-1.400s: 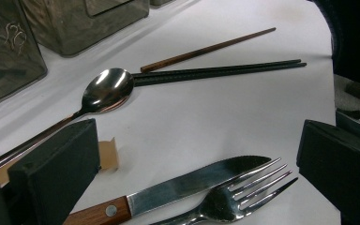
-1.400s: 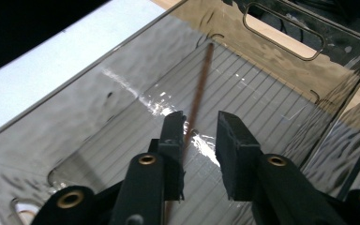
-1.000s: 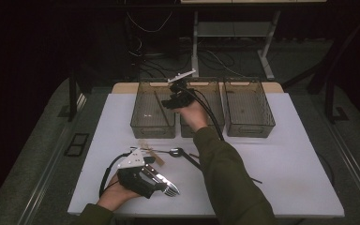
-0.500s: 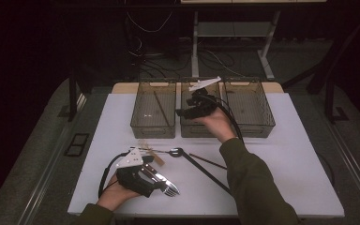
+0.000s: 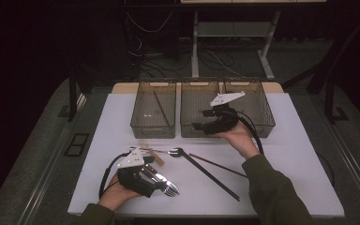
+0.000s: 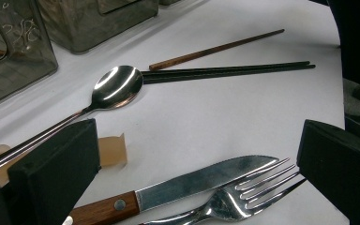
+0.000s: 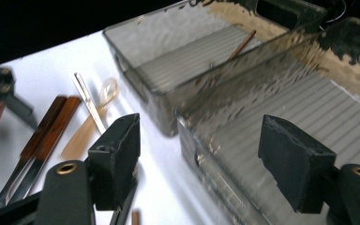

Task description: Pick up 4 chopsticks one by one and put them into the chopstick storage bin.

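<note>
My left gripper (image 5: 161, 182) rests at the table's front left, open. A wooden-handled knife (image 6: 201, 180) and a steel fork (image 6: 243, 197) lie on the white table between its wide jaws, untouched by the pads. Just beyond them are a steel spoon (image 6: 117, 86), a pair of black chopsticks (image 6: 225, 72) and one brown chopstick (image 6: 215, 49). My right gripper (image 5: 202, 121) hovers at the front edge of the middle bin (image 5: 197, 93), pointing left. Its jaws have just been opening, and in the right gripper view (image 7: 201, 140) nothing is between them.
Three clear bins stand in a row at the back. The left bin (image 5: 153, 112) holds a brown chopstick (image 5: 161, 110), and the right bin (image 5: 258, 108) sits behind my right hand. A pale wooden utensil (image 6: 110, 150) lies by the left jaw.
My right hand has moved right and toward the person, from above the left and middle bins to the middle bin's front. The left gripper has stayed put.
</note>
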`<state>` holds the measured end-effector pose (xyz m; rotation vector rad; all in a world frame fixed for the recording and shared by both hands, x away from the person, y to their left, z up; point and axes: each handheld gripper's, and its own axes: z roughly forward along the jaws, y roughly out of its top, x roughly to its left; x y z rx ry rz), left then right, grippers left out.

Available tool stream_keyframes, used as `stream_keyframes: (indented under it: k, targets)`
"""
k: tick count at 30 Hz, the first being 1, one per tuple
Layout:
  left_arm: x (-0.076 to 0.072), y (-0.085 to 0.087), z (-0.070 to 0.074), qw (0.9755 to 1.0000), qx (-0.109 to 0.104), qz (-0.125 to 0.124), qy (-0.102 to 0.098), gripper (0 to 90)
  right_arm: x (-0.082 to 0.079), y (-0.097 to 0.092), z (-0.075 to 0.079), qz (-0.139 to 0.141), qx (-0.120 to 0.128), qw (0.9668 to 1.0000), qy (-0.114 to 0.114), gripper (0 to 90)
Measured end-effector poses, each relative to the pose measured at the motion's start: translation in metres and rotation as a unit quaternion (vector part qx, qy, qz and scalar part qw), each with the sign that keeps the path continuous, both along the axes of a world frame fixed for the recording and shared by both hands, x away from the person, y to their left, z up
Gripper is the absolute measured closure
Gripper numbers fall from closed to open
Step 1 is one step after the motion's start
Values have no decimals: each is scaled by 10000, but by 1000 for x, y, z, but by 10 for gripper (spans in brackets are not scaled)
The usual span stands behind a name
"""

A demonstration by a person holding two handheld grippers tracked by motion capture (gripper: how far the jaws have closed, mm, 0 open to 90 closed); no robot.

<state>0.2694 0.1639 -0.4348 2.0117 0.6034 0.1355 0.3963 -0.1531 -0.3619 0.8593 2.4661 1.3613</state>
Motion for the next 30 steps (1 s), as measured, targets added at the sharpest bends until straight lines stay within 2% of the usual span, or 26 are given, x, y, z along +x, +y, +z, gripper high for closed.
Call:
stream_keyframes:
  k: [14, 23, 30]
  targets:
    - [-1, -1, -1, 10000, 68, 16, 2, 0, -38, -41, -24, 161, 3, 9998, 117, 299]
    - [-1, -1, -1, 9999, 102, 12, 4, 0, -58, -62, -34, 196, -122, 9995, 218, 313]
    - [-2, -1, -1, 9999, 126, -19, -7, 0, -76, -78, -40, 220, -313, 9989, 264, 384]
